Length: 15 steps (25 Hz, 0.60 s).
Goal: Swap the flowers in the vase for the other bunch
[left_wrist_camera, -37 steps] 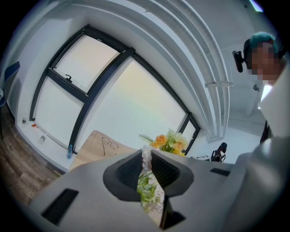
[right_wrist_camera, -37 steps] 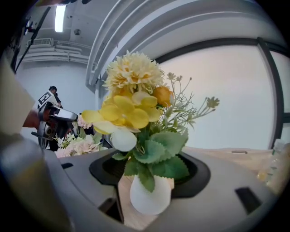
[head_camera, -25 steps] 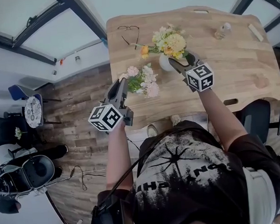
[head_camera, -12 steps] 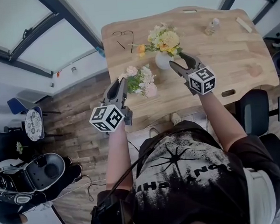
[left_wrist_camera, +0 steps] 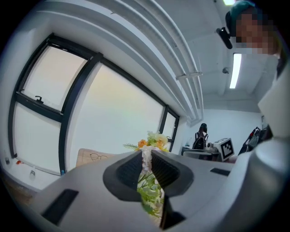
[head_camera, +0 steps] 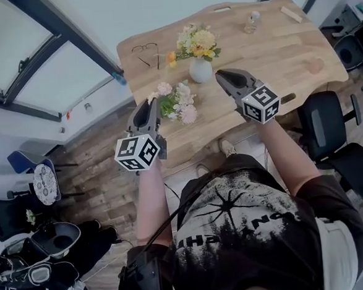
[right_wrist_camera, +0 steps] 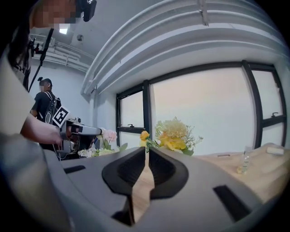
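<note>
A: Where's the pink bunch (head_camera: 177,103)?
B: We've got it in the L gripper (head_camera: 154,103), clamped on the stems. Long axis approx level, blooms pointing away from us, above the desk (head_camera: 274,48), near the vase (head_camera: 200,70).
A: R gripper (head_camera: 221,76)?
B: Jaws closing, nothing btwn them.

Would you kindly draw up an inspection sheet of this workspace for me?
Surface: wooden table, mostly bare.
Job's things: white vase holds yellow flowers; pink bunch held near it.
Clutter: glasses, small bottle, wooden block.
Tools: left tool clamps the pink bunch's stems; right tool closing, nothing between its jaws.
Cables: a cable crosses the person's shirt.
Surroundings: windows, office chairs, wood floor.
</note>
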### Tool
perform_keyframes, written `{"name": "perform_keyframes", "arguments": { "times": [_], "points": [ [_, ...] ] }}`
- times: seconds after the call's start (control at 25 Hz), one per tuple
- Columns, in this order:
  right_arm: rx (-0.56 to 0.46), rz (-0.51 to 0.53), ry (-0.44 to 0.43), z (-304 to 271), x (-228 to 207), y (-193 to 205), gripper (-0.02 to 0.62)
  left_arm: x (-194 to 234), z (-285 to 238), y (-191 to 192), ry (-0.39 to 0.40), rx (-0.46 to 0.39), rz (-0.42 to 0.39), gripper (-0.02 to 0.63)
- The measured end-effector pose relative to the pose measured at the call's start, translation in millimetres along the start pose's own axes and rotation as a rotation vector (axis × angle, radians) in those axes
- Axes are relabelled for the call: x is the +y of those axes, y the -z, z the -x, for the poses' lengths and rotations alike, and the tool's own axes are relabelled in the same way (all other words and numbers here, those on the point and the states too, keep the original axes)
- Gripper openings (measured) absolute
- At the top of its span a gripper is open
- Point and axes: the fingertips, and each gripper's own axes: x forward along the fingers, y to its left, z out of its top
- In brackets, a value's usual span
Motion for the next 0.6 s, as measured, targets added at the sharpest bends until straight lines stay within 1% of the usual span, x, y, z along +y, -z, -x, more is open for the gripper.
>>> {"name": "perform_keyframes", "arguments": {
  "times": [0.12, 0.32, 0.6],
  "points": [
    [-0.023, 0.016, 0.015, 18.1, 19.3, -6.0, 0.034, -8.3, 8.7, 2.3, 0.021, 0.002, -0.031, 0.069],
    [-0.048, 0.022, 0.014, 46.5, 43.0, -8.3, 0.031, -23.9, 19.5, 9.8, 0.04, 0.005, -0.049, 0.069],
    [-0.075, 0.007, -0.007, 81.3, 49.5, -9.4, 0.031, -50.3, 33.5, 17.9, 0.014, -0.002, -0.078, 0.069]
  ]
}}
